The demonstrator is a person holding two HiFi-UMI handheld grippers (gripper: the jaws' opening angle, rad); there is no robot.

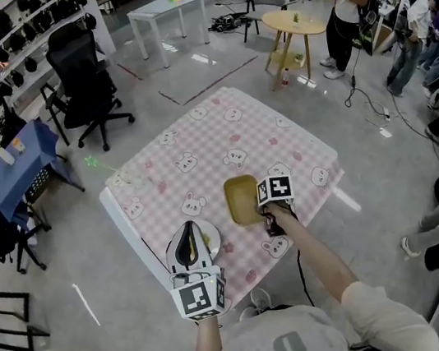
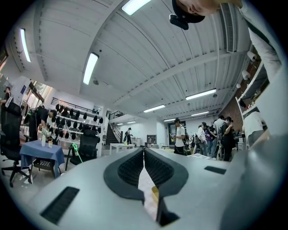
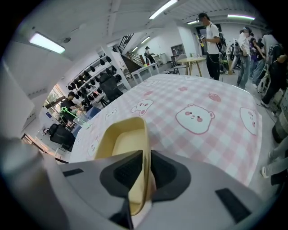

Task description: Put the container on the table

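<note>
- Container (image 1: 242, 198): yellow, resting on the desk (image 1: 196, 133) near your edge, long axis running away from you.
- Right gripper (image 3: 146, 173): fingers pinching the container's near right wall; its hollow lies ahead and left of them.
- Left gripper (image 2: 144, 155): fingers pressed together, empty, off to the side; your right hand is nearer.

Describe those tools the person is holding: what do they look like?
Both are pale grey plastic: the left tongs and right tongs have broad jaws lined with black ribbed pads. Each carries a cube of black-and-white square markers. The person wears a light short-sleeved shirt with a darker print.
</note>
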